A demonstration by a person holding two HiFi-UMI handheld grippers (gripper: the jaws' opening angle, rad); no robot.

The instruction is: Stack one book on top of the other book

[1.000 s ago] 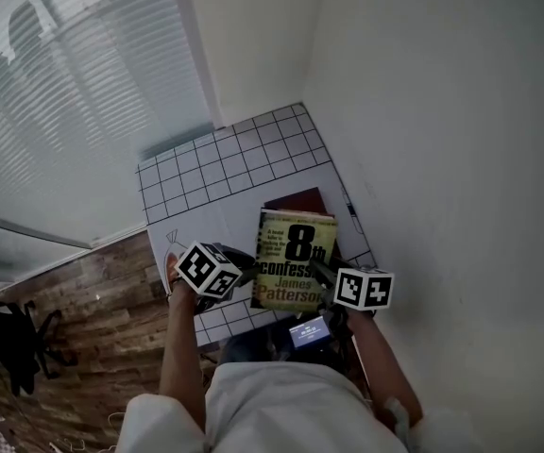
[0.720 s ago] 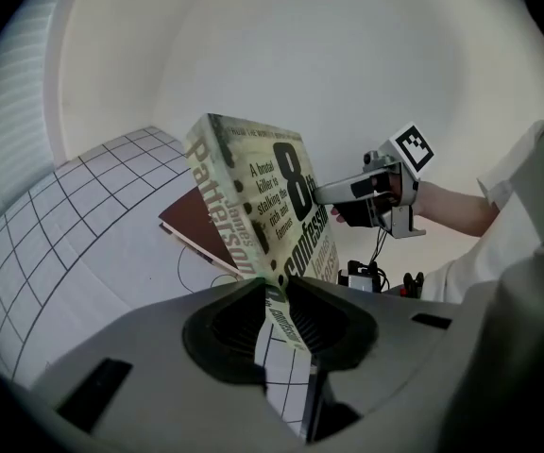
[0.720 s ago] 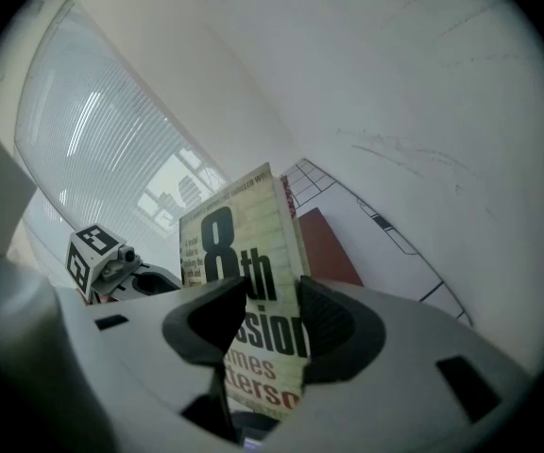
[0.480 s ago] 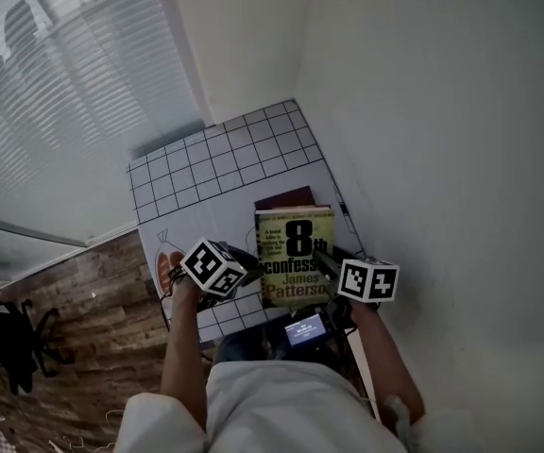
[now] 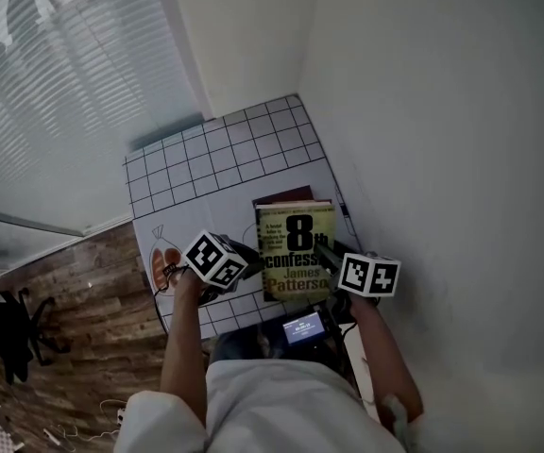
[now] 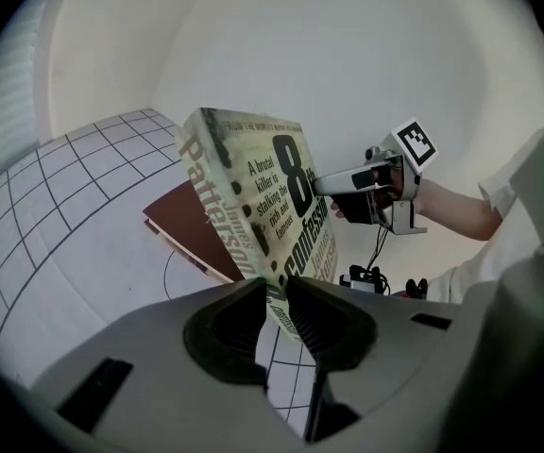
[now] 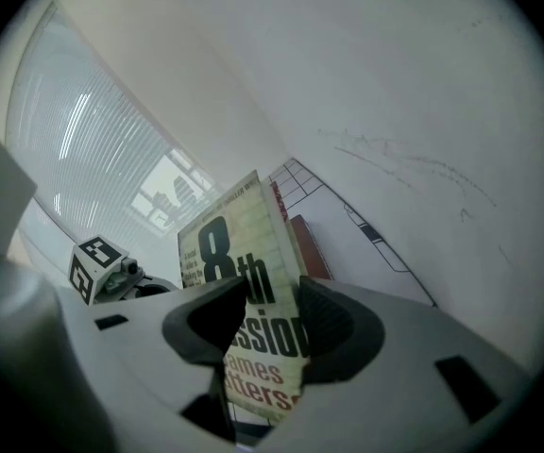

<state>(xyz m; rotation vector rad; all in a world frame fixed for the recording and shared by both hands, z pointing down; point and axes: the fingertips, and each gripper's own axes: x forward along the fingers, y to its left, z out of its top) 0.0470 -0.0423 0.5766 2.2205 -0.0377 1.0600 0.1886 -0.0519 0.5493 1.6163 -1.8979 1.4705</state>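
Now, lower it evenly: your left hand-held gripper [image 6: 274, 295] is clamped on the spine-side edge of the yellow book [image 5: 295, 251], and your right hand-held gripper [image 7: 272, 314] pinches the opposite edge, so the book hangs between the two. It sits tilted above the dark red book [image 5: 286, 196] lying on the gridded desk [image 5: 215, 159], covering most of it. Bring both sides down together, square the edges, then let go.

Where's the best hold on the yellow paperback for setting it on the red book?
Long edges of the yellow paperback: left gripper on the spine side, right gripper opposite, jaws across the covers. It's thin and flat, over the red book.
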